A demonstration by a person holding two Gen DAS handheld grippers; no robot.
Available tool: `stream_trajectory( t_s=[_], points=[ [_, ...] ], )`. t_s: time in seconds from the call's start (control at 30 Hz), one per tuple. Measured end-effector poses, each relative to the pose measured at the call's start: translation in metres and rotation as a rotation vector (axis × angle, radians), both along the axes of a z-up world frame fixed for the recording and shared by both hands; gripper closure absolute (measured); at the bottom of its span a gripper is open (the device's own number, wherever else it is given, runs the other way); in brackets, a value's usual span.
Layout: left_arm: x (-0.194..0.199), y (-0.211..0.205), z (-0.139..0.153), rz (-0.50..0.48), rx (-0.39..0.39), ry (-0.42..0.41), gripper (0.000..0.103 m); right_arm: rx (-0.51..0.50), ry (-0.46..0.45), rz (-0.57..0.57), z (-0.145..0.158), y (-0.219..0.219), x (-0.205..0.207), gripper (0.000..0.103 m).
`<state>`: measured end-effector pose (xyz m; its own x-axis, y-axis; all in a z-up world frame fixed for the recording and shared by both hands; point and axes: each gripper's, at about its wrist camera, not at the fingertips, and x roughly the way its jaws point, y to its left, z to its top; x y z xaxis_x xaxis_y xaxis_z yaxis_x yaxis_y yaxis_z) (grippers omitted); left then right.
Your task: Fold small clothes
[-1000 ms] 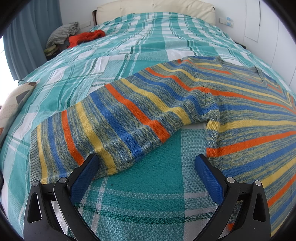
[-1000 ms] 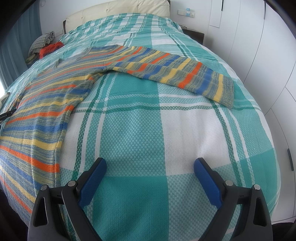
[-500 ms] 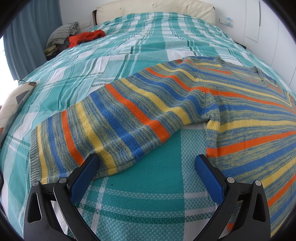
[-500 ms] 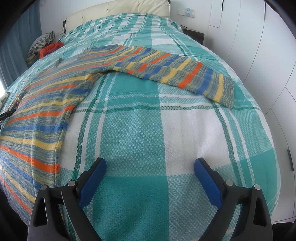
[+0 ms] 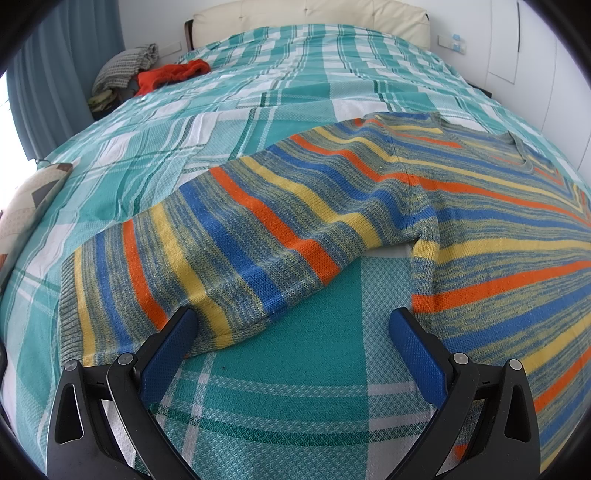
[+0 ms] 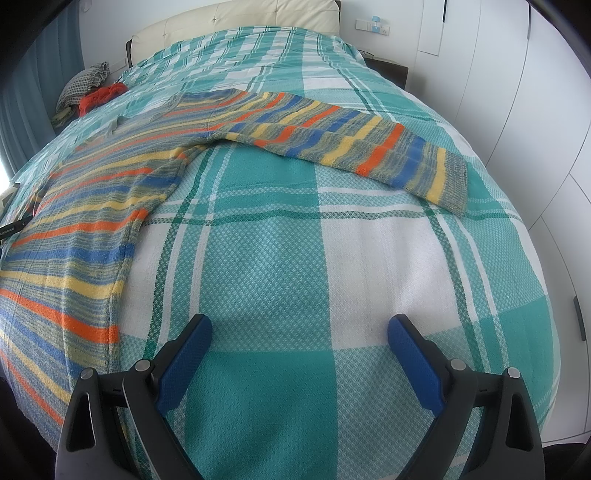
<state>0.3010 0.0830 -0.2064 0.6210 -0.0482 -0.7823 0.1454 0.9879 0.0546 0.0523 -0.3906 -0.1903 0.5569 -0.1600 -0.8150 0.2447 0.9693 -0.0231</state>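
- Nothing had moved since the earlier frames: both grippers and the garment sat exactly where they were a second before.
- A striped sweater (image 5: 369, 206) in blue, orange, yellow and grey lay spread flat on a bed, over a teal and white checked bedspread (image 5: 295, 376).
- The left gripper (image 5: 295, 332) was released, its blue fingers spread wide and holding nothing; its left finger sat against the lower edge of the sweater's left sleeve (image 5: 177, 266), near the cuff.
- The right gripper (image 6: 299, 336) was also released and empty, hovering over bare bedspread (image 6: 258, 266) beside the sweater's body (image 6: 92, 206).
- The sweater's right sleeve (image 6: 351, 144) stretched out sideways, well apart from that gripper.
- A red garment (image 5: 173, 74) and a grey checked cloth (image 5: 125, 62) lay near the cream headboard (image 5: 306, 14).
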Motion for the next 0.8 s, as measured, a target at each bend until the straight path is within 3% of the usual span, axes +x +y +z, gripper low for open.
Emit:
stream_trajectory(
  t_s=[0.8],
  points=[
    [0.0011, -0.0002, -0.0002, 0.001, -0.001, 0.000, 0.000, -0.011, 0.002, 0.003, -0.0028, 0.0039, 0.0013, 0.007]
  ],
)
